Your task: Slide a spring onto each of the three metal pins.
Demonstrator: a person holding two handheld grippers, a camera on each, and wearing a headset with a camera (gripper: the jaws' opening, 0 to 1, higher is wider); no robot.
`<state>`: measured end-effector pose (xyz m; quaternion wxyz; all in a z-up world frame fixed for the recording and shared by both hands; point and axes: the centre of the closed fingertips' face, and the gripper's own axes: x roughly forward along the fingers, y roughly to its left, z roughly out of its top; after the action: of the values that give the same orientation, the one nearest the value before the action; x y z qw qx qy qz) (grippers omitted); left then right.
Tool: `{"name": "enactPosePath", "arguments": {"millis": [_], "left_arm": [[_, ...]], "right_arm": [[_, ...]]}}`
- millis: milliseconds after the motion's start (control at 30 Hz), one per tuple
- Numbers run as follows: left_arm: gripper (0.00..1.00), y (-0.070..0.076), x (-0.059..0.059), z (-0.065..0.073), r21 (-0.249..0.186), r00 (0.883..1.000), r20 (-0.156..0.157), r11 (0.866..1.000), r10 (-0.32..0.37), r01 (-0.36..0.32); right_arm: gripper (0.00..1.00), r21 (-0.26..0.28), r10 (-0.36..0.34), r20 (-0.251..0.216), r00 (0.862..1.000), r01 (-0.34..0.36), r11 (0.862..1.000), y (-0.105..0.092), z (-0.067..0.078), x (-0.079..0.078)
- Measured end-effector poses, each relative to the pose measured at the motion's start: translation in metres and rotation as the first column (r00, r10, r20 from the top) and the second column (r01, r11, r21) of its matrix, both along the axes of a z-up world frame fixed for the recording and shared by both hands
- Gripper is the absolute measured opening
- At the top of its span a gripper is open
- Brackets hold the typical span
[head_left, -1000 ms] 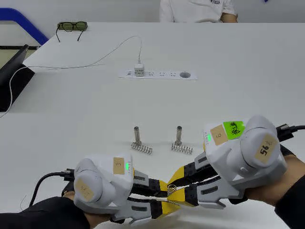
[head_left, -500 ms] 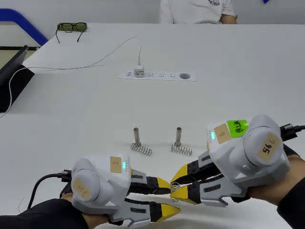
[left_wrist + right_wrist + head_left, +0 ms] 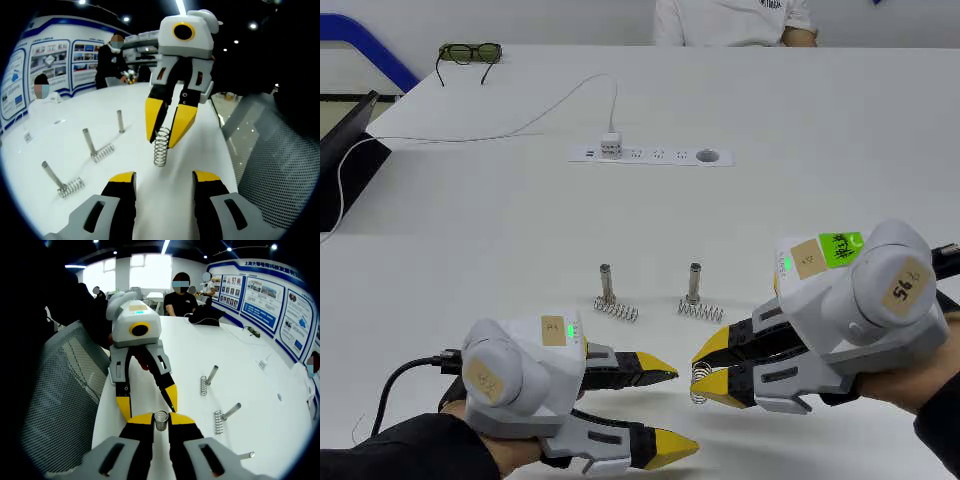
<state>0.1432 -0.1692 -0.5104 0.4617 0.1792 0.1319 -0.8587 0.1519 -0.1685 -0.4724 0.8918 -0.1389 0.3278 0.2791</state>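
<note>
Drawn back, left tongs (image 3: 685,410) spread; right tongs (image 3: 697,372) pinch spring (image 3: 160,147); three pins (image 3: 89,141) bare, two springs (image 3: 102,151) lying alongside.

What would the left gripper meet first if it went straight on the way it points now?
Probably the spring hanging from the shut right gripper, straight ahead; depth is unclear.
</note>
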Motion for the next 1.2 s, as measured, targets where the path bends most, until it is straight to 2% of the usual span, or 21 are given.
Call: {"name": "enactPosePath", "arguments": {"millis": [267, 733, 1200], "left_arm": [[0.56, 0.000, 0.006, 0.003, 0.004, 0.999, -0.025, 0.999, 0.036, -0.036], [0.71, 0.002, 0.025, 0.009, -0.005, 0.992, -0.039, 0.992, 0.122, -0.123], [0.75, 0.006, 0.045, 0.013, -0.019, 0.980, -0.046, 0.981, 0.192, -0.193]], "right_arm": [[0.12, -0.001, -0.020, 0.006, 1.000, 0.020, 1.000, -0.006, 0.002, 0.000], [0.12, -0.004, -0.060, 0.017, 0.998, 0.060, 0.998, -0.022, 0.007, -0.002], [0.12, -0.012, -0.089, 0.020, 0.996, 0.090, 0.996, -0.034, 0.009, -0.003]]}}
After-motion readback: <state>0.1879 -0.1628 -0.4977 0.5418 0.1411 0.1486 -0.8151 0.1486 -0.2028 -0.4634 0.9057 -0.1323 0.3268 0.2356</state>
